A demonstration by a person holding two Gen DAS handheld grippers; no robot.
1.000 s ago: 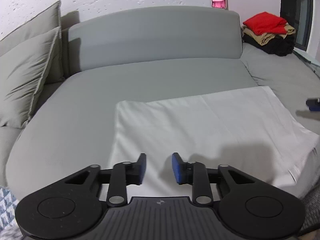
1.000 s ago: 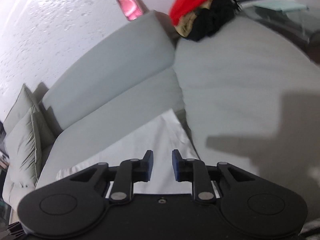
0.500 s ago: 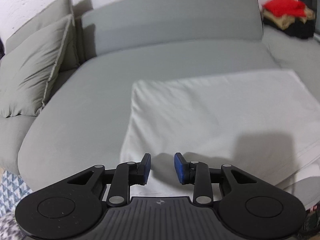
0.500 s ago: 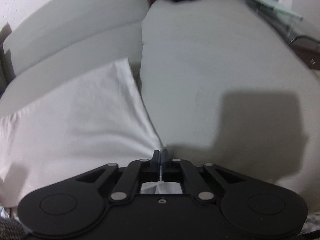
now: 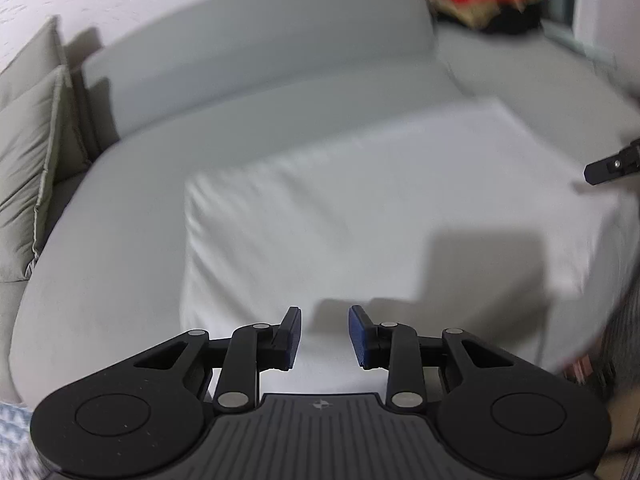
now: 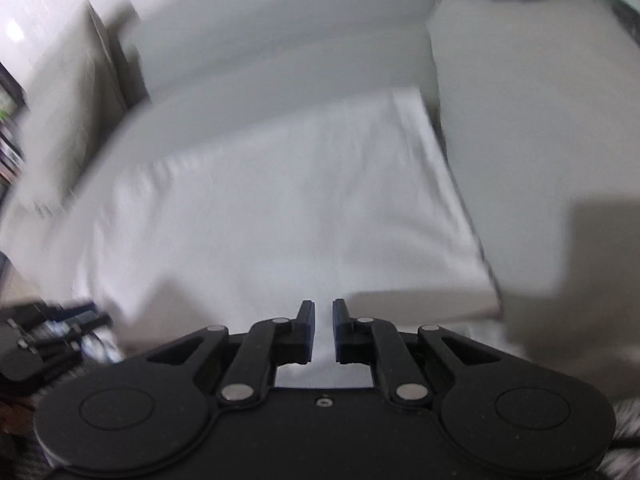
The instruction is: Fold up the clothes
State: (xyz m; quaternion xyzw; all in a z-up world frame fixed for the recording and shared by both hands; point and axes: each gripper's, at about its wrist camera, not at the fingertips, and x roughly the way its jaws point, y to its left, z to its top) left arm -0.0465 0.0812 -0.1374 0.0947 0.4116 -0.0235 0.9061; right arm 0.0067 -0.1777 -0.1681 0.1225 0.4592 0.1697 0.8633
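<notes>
A white folded garment [image 5: 380,216] lies flat on the grey sofa seat [image 5: 120,208]; it also shows in the right wrist view [image 6: 280,208]. My left gripper [image 5: 324,336] is open and empty over the garment's near edge. My right gripper [image 6: 324,326] hangs over the garment's near right part with its jaws a small gap apart and nothing between them. The right gripper's tip shows at the right edge of the left wrist view [image 5: 612,166]. The left gripper shows blurred at the lower left of the right wrist view [image 6: 48,332].
Grey cushions [image 5: 28,168] lean at the sofa's left end. A pile of red, tan and black clothes [image 5: 484,0] sits at the back right. A second sofa section [image 6: 540,112] lies right of the garment. The sofa backrest [image 5: 260,48] runs behind.
My right gripper was shut on the garment's right edge half a second ago; now its jaws are apart and it has moved left over the garment. Both views are blurred by motion.
</notes>
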